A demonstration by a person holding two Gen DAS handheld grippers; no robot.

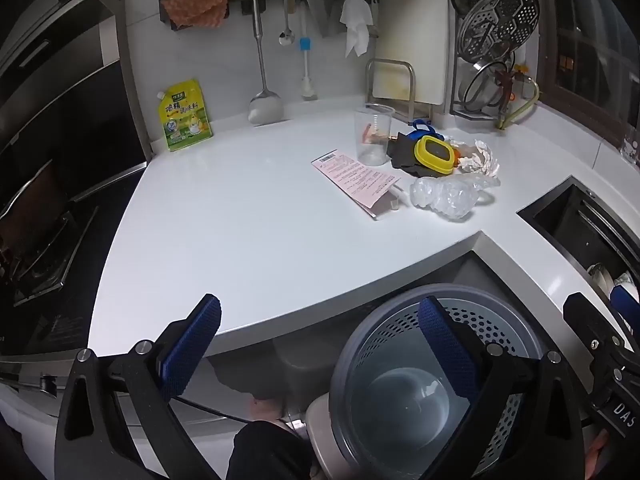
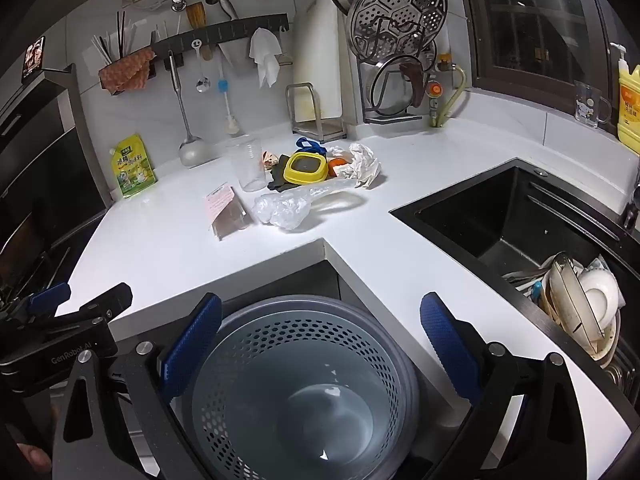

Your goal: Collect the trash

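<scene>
Black cloth mostly hidden under yellow-rimmed container.

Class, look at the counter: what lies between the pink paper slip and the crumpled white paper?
The crumpled clear plastic bag lies between the pink slip and the crumpled white paper, clearest in the right wrist view.

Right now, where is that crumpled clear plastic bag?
In both views the clear plastic bag lies on the white counter, just right of the pink receipt and in front of the yellow-lidded container.
</scene>
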